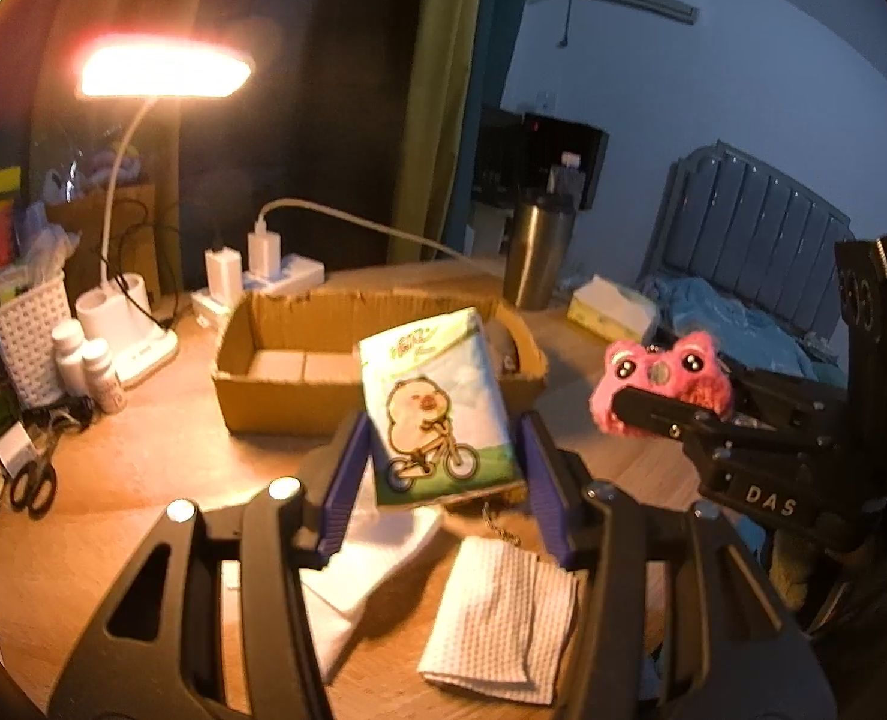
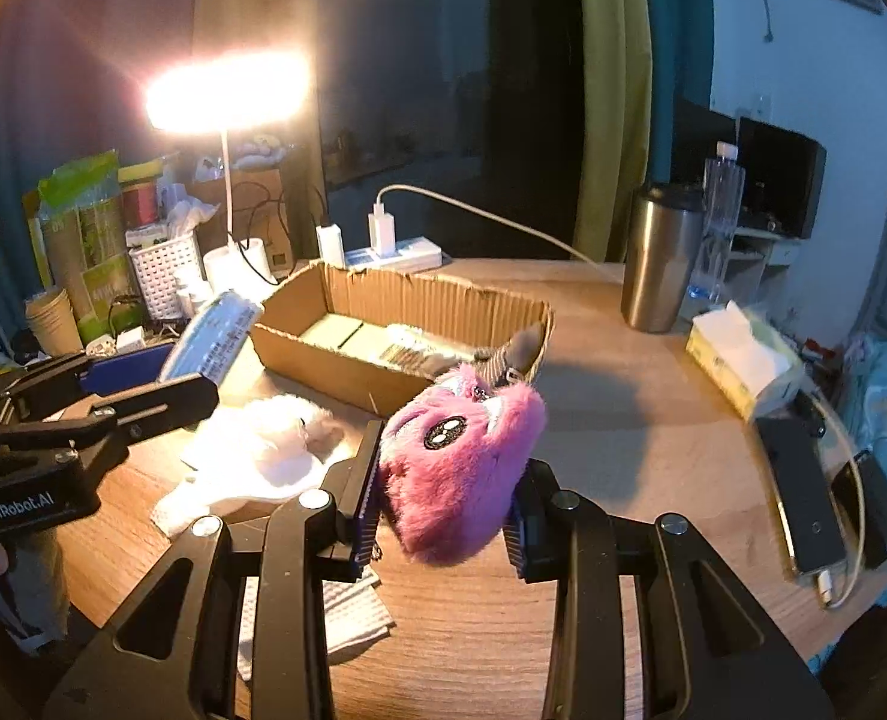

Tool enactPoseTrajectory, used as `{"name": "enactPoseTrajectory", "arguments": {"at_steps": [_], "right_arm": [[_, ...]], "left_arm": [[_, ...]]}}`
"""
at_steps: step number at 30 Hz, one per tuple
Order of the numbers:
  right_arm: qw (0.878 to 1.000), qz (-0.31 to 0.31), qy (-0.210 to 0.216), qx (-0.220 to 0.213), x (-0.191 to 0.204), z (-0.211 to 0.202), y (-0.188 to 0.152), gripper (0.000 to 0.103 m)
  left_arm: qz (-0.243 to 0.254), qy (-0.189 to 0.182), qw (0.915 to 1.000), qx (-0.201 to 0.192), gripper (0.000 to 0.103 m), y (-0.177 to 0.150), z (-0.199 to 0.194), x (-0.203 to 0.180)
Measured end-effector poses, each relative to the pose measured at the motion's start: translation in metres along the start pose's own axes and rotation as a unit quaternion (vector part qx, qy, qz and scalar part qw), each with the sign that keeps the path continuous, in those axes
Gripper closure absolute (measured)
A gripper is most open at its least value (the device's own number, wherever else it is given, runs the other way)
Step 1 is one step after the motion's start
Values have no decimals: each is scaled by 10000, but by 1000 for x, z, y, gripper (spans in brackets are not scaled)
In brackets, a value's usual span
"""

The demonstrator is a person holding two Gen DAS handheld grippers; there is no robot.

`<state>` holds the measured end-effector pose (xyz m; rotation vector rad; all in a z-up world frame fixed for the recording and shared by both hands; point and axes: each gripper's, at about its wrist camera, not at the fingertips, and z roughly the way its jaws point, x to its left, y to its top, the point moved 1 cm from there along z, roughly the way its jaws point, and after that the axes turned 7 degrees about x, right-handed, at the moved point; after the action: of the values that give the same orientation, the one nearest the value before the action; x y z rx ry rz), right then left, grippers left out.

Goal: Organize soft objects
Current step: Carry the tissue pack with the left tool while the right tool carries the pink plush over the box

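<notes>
Tongs on both sides are loaded above the wooden desk [image 2: 623, 420]; the left gripper [image 1: 443, 468] clamps a tissue pack [image 1: 440, 402] printed with a cartoon animal on a bicycle, held tilted just in front of the cardboard box [image 1: 275, 402]; the right gripper [image 2: 449, 504] squeezes a pink plush toy [image 2: 461, 468] between its pads, also in front of the box and off to its right side; below the box's near wall a white fluffy cloth [image 2: 269, 450] and a folded dotted towel [image 1: 503, 618] lie on the desk; behind the box a lit lamp [image 1: 161, 69] glares; right of the box stand a steel tumbler [image 2: 659, 258] and a tissue box [image 2: 743, 354].
</notes>
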<state>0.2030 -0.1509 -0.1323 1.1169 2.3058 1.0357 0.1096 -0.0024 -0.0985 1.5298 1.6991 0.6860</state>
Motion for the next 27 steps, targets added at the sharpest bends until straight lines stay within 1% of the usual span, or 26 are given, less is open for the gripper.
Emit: {"name": "enactPoseTrajectory", "arguments": {"at_steps": [12, 22, 27], "right_arm": [[9990, -172, -312, -260, 29, -15, 30, 67], [9977, -165, -526, -398, 43, -17, 50, 67], [9969, -175, -596, -475, 48, -13, 64, 67]], "left_arm": [[55, -131, 9989, -440, 52, 18, -25, 24], [168, -102, 9968, -774, 52, 39, -31, 44], [181, -91, 9953, -943, 52, 54, -31, 54]]}}
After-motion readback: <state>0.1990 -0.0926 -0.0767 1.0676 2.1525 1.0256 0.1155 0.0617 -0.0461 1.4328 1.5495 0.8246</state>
